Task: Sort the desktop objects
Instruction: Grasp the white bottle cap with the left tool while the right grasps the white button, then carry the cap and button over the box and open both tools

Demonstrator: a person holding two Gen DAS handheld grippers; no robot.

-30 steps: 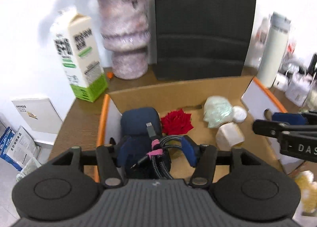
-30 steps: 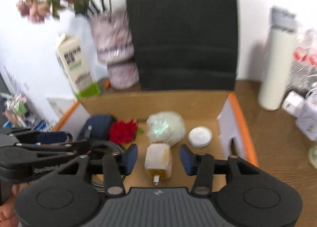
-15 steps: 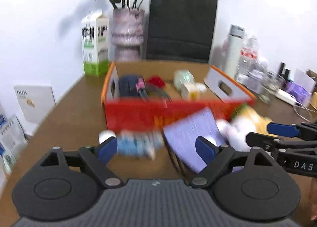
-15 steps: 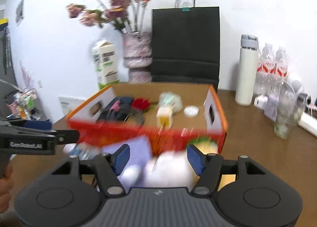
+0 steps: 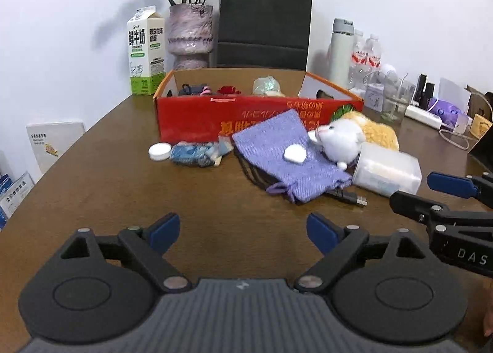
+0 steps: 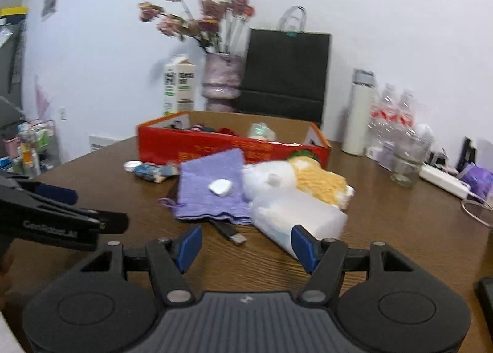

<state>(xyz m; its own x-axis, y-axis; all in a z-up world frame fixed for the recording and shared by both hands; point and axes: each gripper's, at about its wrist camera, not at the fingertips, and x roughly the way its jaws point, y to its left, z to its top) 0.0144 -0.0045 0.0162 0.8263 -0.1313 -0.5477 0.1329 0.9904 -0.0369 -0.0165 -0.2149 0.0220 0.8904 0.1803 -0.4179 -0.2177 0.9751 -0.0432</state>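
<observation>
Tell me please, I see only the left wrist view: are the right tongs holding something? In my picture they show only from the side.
Observer: No. The right tongs are open. Their jaws have just been opening, and nothing is gripped between them.
Operator: What lies nearest before them?
Observer: The clear container, on its side. Its near end shows just beyond the pad on the picture's right.
Operator: Is there anything at the far left that I miss?
Observer: Yes, a cluttered rack stands there.
</observation>
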